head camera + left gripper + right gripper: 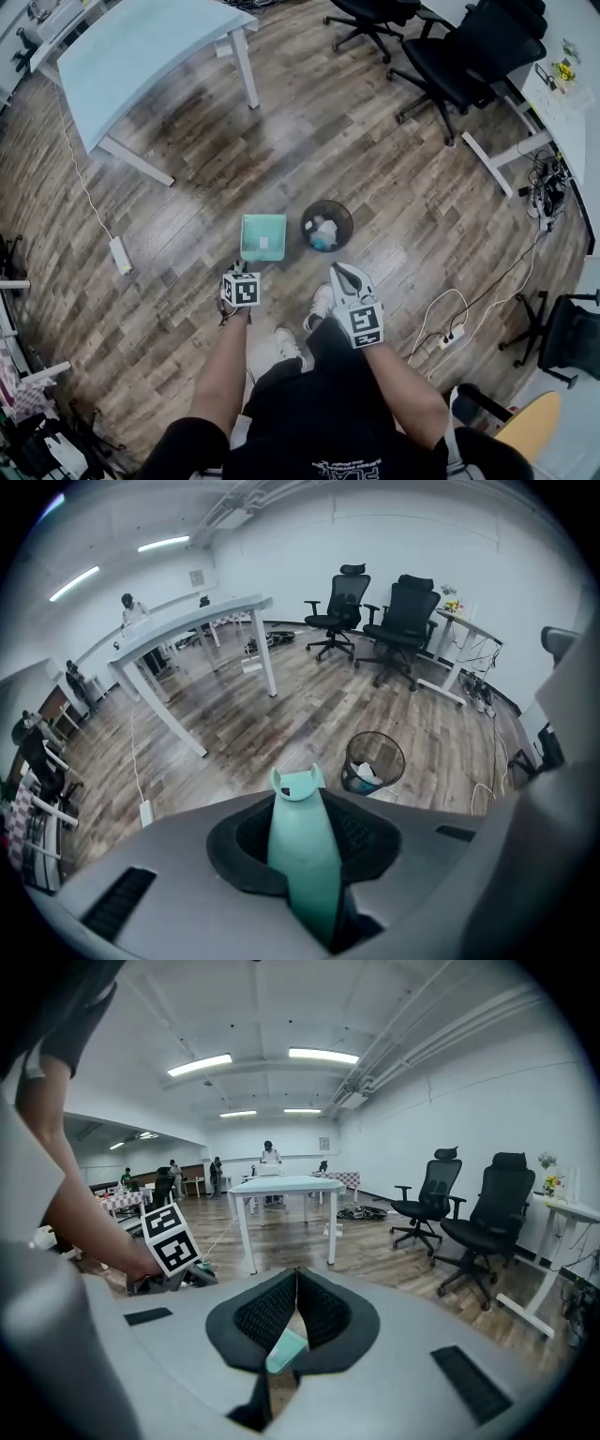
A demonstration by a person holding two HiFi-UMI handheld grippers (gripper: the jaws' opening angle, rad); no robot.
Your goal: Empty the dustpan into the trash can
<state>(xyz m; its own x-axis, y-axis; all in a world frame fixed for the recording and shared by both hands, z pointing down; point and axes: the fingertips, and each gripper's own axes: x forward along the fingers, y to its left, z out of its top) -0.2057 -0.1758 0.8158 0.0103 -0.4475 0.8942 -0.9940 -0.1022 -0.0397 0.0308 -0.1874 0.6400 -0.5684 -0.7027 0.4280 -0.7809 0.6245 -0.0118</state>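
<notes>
L tongs (300, 803) clamped on mint dustpan (262, 237) handle | pan square, by wire bin (306, 229) | R tongs (297, 1275) closed, empty

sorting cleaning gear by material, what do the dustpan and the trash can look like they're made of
The dustpan looks like moulded plastic with a matte mint-green finish: the colour is even all over, and its handle is smooth and rounded in the left gripper view. The trash can is probably black metal wire mesh: the wall is a see-through lattice under a solid dark rim.
</notes>
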